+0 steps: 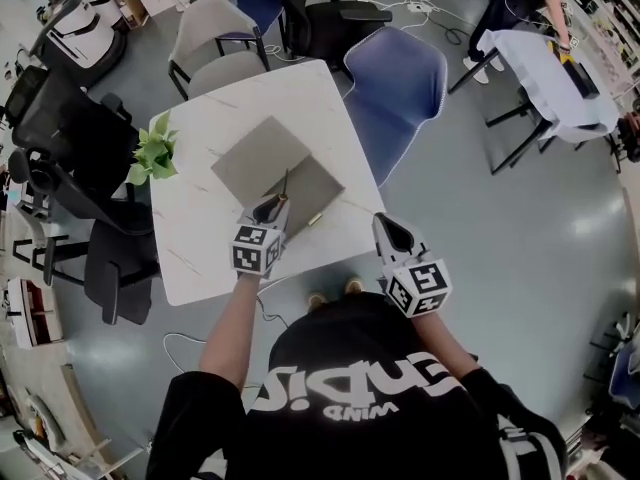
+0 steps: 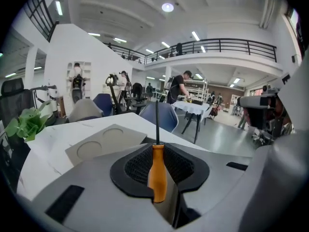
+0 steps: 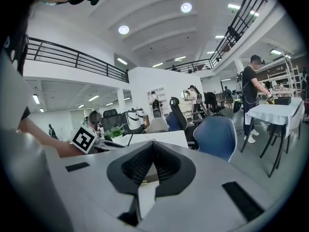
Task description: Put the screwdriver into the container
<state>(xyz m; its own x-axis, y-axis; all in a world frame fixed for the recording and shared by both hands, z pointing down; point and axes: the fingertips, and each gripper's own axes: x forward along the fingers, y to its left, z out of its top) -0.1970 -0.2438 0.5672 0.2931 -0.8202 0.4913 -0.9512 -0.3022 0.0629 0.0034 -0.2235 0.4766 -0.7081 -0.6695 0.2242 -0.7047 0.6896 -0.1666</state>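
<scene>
Screwdriver (image 2: 157, 174) is pinched by its orange handle in the left tongs (image 1: 269, 209), over the white table (image 1: 200, 243). Right tongs (image 1: 392, 230) are closed and empty. Next, carry it toward twelve o'clock, maybe to the grey tray (image 1: 258, 153).

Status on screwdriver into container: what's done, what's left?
Done: the screwdriver is picked up, with the left gripper clamped on its orange handle and the shaft pointing away from it. In hand: it is held over the near part of the grey container, not yet in it. Left: set it inside and release. The right gripper is shut and empty.
</scene>
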